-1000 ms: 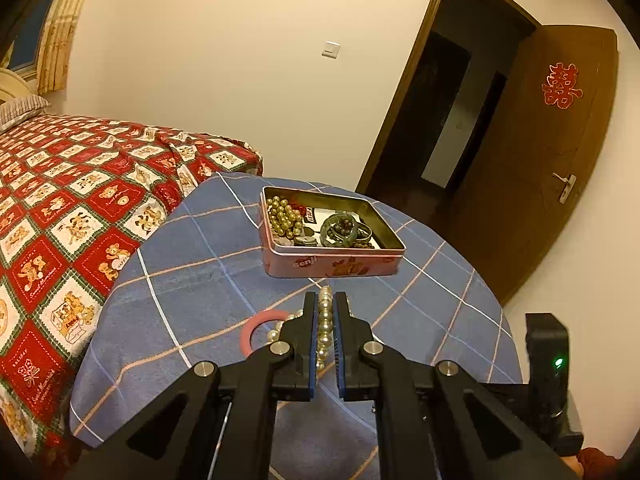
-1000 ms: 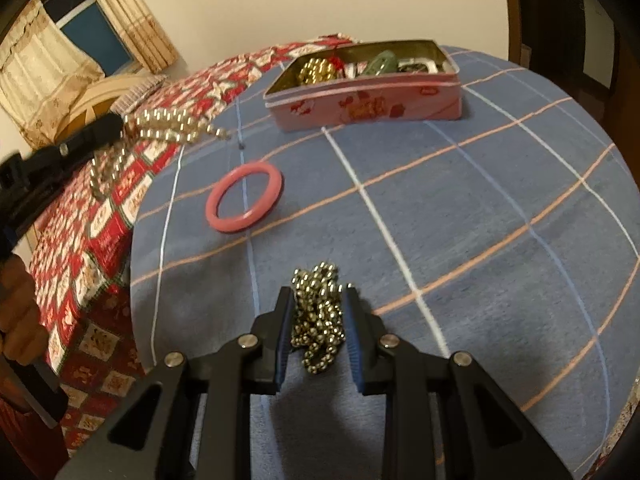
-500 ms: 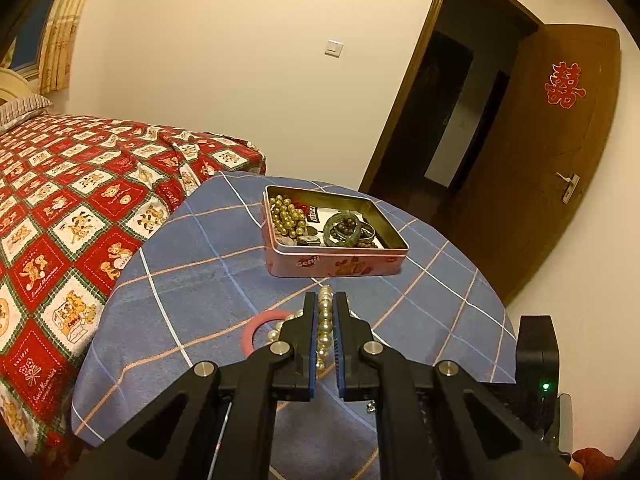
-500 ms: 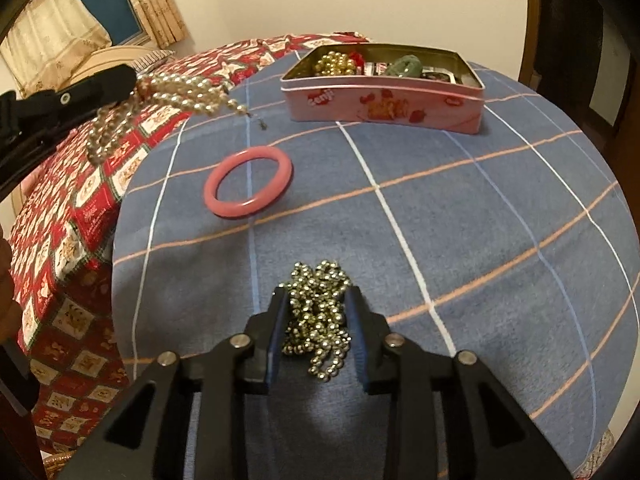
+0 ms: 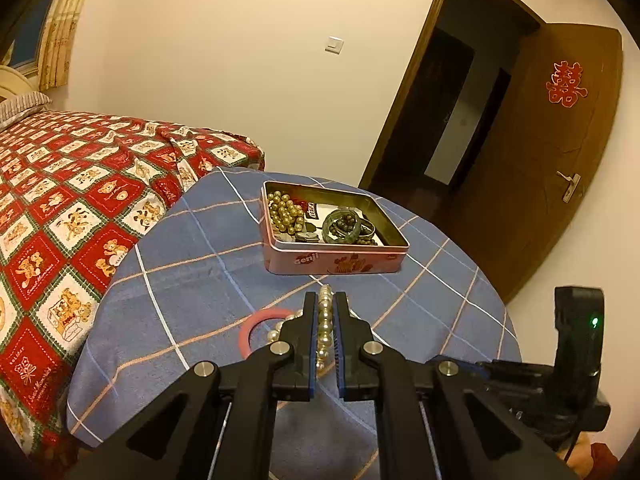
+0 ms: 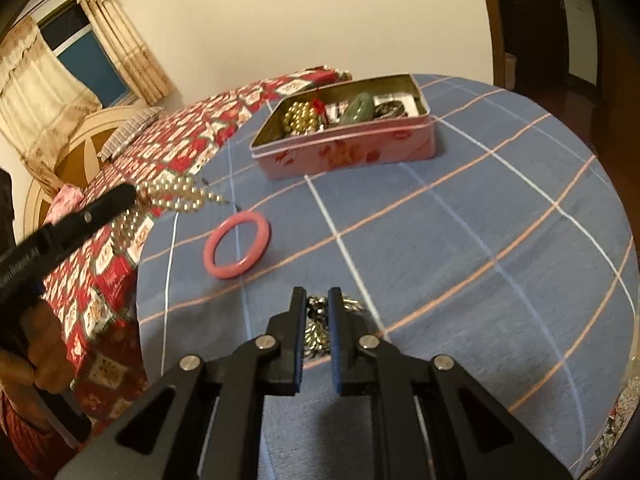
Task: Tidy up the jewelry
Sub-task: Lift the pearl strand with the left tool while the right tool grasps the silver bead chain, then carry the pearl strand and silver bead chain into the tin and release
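Blue checked tablecloth (image 6: 460, 240); dark metallic bead chain (image 6: 316, 328) bunched between narrow jaws.

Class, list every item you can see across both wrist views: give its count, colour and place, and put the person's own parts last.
tin: one, pink, far side of the table, open, holding beads and bangles
pink bangle: one, on the cloth, near the bed-side edge
pearl strand: one, cream, in the left gripper
metal bead chain: one, silvery gold, in the right gripper
tablecloth: one, blue check
bed: one, red patterned cover
door: one, brown, open
left gripper: black, shut on pearls
right gripper: black, shut on chain
hand: one, holding the left gripper's handle
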`<action>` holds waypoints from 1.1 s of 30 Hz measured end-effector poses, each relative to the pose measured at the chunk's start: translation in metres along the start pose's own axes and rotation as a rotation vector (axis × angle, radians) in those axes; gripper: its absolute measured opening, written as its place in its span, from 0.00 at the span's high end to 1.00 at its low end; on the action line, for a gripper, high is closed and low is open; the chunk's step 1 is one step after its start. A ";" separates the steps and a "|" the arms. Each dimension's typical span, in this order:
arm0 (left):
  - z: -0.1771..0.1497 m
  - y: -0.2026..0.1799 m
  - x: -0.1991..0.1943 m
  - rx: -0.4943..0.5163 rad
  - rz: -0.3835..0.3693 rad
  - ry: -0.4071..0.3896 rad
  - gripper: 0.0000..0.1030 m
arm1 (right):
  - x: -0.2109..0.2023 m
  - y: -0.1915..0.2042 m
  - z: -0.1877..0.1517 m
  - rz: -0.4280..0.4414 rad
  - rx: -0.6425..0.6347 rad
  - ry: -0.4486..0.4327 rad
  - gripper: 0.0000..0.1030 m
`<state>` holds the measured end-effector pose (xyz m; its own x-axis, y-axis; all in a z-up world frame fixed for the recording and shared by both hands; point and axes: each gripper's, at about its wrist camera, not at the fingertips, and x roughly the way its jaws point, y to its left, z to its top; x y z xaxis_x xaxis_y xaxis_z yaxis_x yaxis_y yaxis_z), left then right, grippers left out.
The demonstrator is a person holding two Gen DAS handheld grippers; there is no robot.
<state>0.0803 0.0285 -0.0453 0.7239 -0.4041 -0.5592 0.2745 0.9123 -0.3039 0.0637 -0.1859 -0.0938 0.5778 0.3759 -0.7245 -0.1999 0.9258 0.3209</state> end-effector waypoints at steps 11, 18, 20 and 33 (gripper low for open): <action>0.004 -0.009 0.013 0.020 -0.016 0.019 0.95 | -0.019 -0.017 0.022 -0.023 0.061 -0.084 0.87; 0.015 -0.017 0.022 0.030 -0.034 0.008 0.95 | -0.032 -0.024 0.044 -0.028 0.066 -0.142 0.87; 0.017 -0.020 0.026 0.035 -0.035 0.008 0.95 | -0.033 -0.023 0.051 -0.027 0.058 -0.157 0.87; 0.044 -0.020 0.048 0.039 -0.034 -0.014 0.95 | -0.023 -0.017 0.111 -0.002 0.013 -0.227 0.87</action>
<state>0.1371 -0.0059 -0.0325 0.7222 -0.4344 -0.5382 0.3238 0.9000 -0.2920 0.1419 -0.2150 -0.0150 0.7418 0.3537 -0.5698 -0.1888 0.9254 0.3286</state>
